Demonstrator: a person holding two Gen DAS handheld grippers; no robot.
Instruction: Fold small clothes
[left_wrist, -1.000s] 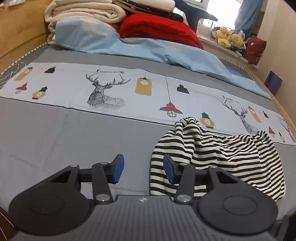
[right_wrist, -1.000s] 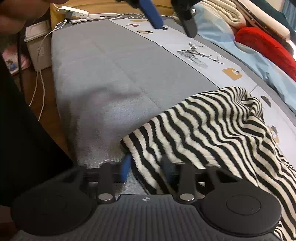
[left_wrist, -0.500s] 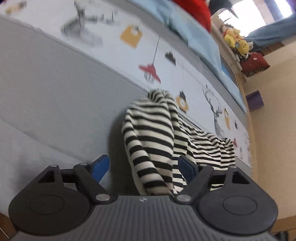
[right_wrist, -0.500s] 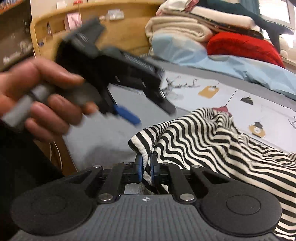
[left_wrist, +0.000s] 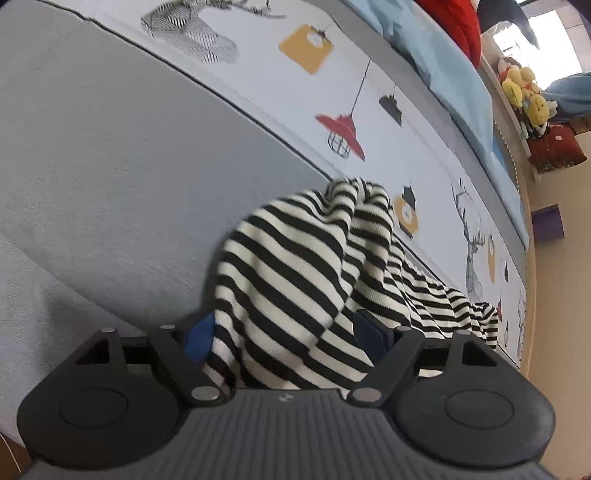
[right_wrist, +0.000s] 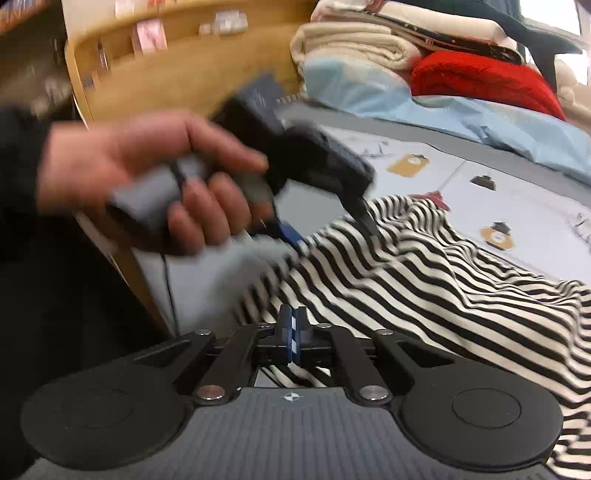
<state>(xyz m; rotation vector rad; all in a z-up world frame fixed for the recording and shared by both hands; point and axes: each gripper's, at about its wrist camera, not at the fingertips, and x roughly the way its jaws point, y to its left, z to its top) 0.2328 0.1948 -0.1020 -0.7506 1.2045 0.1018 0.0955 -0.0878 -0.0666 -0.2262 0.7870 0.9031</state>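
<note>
A black-and-white striped knit garment (left_wrist: 295, 280) lies crumpled on the grey bed cover (left_wrist: 110, 155). My left gripper (left_wrist: 284, 336) is open, its blue pads on either side of a raised fold of the garment. In the right wrist view the striped garment (right_wrist: 424, 273) spreads to the right. My right gripper (right_wrist: 292, 332) is shut on the garment's near edge and holds it lifted. The left gripper (right_wrist: 325, 229), blurred and held in a hand, straddles the cloth just beyond.
A pale printed sheet with deer and lamps (left_wrist: 332, 74) crosses the bed. Folded cream blankets (right_wrist: 351, 44), a red blanket (right_wrist: 480, 77) and a light blue pillow (right_wrist: 388, 92) are piled at the head. A wooden headboard (right_wrist: 184, 66) stands behind. Plush toys (left_wrist: 524, 92) sit on a ledge.
My right gripper closed on the garment's edge and lifted it. My left gripper came down from above and moved over the raised fold, jaws still open.
</note>
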